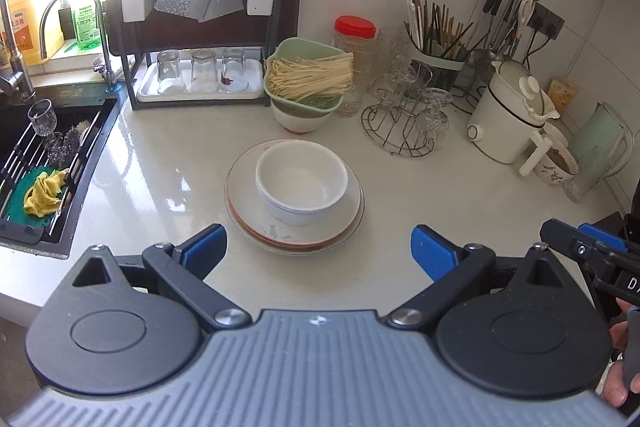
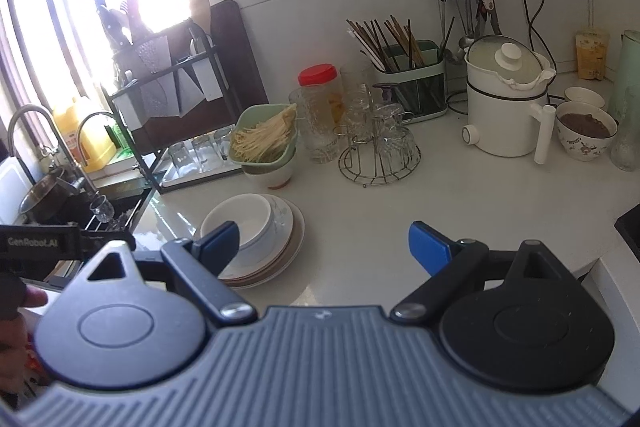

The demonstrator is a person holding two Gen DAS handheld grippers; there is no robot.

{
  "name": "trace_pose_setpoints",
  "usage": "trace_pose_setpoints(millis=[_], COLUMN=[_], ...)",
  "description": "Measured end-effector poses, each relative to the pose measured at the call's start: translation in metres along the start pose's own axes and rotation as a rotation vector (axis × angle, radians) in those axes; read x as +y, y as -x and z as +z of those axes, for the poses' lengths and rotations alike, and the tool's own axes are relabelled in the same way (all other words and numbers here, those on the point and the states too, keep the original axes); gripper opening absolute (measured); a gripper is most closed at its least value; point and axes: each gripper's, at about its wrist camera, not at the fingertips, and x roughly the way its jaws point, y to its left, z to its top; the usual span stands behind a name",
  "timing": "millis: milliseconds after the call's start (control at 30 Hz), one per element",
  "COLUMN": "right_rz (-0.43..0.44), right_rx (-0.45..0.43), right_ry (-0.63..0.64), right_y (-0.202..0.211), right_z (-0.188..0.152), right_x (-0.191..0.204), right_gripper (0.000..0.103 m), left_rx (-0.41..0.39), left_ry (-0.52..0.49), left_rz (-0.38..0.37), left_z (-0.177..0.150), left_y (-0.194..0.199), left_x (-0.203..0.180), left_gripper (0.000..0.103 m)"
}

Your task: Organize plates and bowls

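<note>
White bowl (image 1: 302, 181) sitting upright and empty on stack of plates (image 1: 256, 223), in middle of the frame in left wrist view, on pale counter (image 1: 160, 163). Top plate white with small grey pattern near front edge; brownish rim of a lower plate showing under it. In right wrist view same bowl (image 2: 248, 223) and plates (image 2: 280, 251) lying at lower left of centre, partly hidden behind left finger of that tool.

Left hand-held gripper (image 1: 318, 247) at bottom of its frame, jaws spread wide, nothing between blue pads (image 1: 206, 245), just in front of plate stack and not touching it. Right hand-held gripper (image 2: 324, 245) also spread wide and empty, above bare counter to the right of the plates; its tip seen also at right edge of left wrist view (image 1: 588, 247), with part of a hand (image 1: 618, 359) below.

Behind the stack, toward upper centre: green basket with pale noodles (image 1: 308, 77) resting on another bowl (image 1: 298, 119). Just right of it, jar with red lid (image 1: 355, 27), wire rack with upturned glasses (image 1: 404, 123), holder full of chopsticks (image 1: 436, 39), white electric pot (image 1: 508, 115). At upper left, dark dish rack (image 1: 200, 27) with three glasses upside down on white tray (image 1: 200, 93). At left edge, sink (image 1: 44, 163) with a stemmed glass and yellow cloth (image 1: 42, 193) on green mat.
</note>
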Motion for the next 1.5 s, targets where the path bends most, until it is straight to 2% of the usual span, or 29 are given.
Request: trace_pose_setpoints(millis=[400,733,1067,1500], right_rz=[-0.003,-0.030,-0.019,-0.026], right_rx=[0.013,0.015,0.021,0.023], right_ry=[0.013,0.014,0.019,0.022], right_y=[-0.004,-0.007,-0.008,-0.005], right_z=[-0.009,-0.009,-0.008,-0.011], right_x=[0.005,0.005,0.008,0.011], right_gripper=[0.093,0.093,0.093,0.093], left_rx=[-0.012,-0.005,-0.010,-0.019], left_ry=[-0.041,-0.005,-0.007,0.007], left_rz=[0.025,0.017,-0.006,0.005], left_z=[0.000,-0.007,-0.008,-0.007], left_y=[0.006,0.004,0.008,0.011], left_x=[0.003,0.008,0.004,0.008], left_gripper=[0.100,0.100,0.100,0.100])
